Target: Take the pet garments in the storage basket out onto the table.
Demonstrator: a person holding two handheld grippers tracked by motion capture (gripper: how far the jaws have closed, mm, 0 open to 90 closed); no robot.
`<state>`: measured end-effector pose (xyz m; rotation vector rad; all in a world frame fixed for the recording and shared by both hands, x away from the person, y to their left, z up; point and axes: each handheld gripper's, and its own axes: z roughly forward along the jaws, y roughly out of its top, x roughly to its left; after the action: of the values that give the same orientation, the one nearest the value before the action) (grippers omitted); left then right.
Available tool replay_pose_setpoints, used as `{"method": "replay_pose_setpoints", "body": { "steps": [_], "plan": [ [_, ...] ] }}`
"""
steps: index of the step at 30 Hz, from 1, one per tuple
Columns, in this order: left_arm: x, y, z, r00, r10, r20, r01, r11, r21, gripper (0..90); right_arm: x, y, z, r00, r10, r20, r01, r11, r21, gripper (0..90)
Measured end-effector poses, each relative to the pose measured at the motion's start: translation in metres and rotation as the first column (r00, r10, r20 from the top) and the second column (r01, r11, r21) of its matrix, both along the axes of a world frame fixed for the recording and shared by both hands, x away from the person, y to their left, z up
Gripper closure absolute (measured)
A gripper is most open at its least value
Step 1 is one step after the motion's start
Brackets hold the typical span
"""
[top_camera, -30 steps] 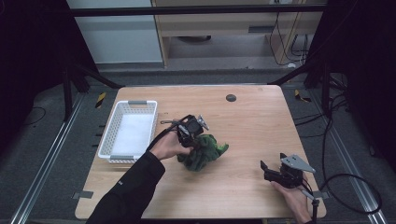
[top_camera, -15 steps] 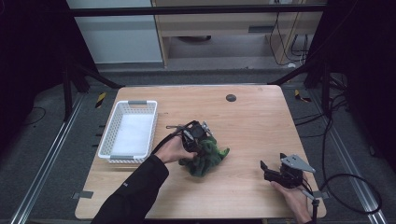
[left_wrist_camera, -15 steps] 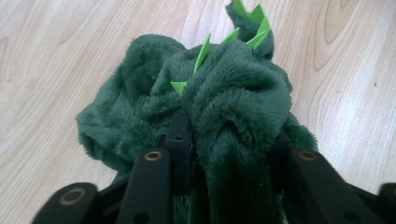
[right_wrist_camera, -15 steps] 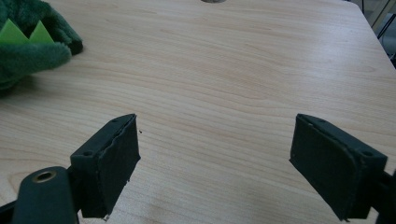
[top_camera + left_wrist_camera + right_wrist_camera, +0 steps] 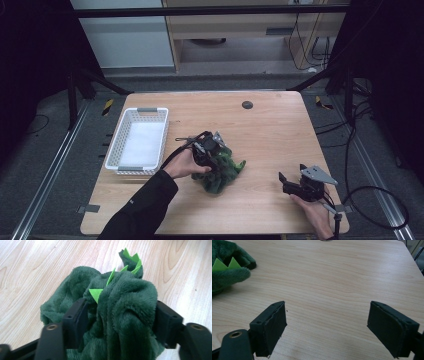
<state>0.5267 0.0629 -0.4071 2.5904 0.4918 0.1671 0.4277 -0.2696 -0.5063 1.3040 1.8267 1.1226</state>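
Note:
A dark green plush toy (image 5: 223, 172) with light green felt spikes lies crumpled on the wooden table (image 5: 272, 135), near the middle front. My left gripper (image 5: 215, 158) reaches down onto it from the left. In the left gripper view the plush toy (image 5: 125, 302) fills the gap of the left gripper (image 5: 120, 313). Its jaws have just been opening and stand wide beside the toy's folds. My right gripper (image 5: 284, 183) rests at the front right, open with nothing in it; in its own view the right gripper (image 5: 327, 322) faces bare wood, with the toy (image 5: 227, 272) off at the upper left.
A white plastic basket (image 5: 116, 137) stands at the table's left side, with nothing in it. A small dark round hole (image 5: 247, 104) sits near the table's far edge. Dark frame posts and cables surround the table.
The left hand has carried the toy a little toward the front and right and set it on the table. The right gripper has stayed where it was.

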Motion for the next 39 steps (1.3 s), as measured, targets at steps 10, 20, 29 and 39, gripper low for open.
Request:
{"method": "replay_pose_setpoints", "body": {
  "steps": [10,20,29,39],
  "plan": [
    [-0.011,0.015,0.014,0.9988,0.026,0.042,-0.021,0.9943,-0.105,25.6,0.0,0.0,0.0,1.0,-0.002,-0.001,0.002,1.0,0.0,15.1],
    [-0.025,0.033,0.024,0.9936,0.082,0.077,-0.064,0.9749,-0.213,25.6,0.0,0.0,0.0,1.0,-0.004,-0.002,0.004,1.0,0.0,14.9],
    [-0.039,0.054,0.024,0.9811,0.161,0.107,-0.117,0.9361,-0.332,27.0,0.0,0.0,0.0,1.0,-0.006,-0.004,0.006,1.0,0.0,14.8],
    [-0.055,0.08,0.014,0.9547,0.27,0.126,-0.191,0.8802,-0.434,29.9,0.0,0.0,0.0,1.0,-0.007,-0.007,0.007,1.0,0.002,14.8]
  ]
}}
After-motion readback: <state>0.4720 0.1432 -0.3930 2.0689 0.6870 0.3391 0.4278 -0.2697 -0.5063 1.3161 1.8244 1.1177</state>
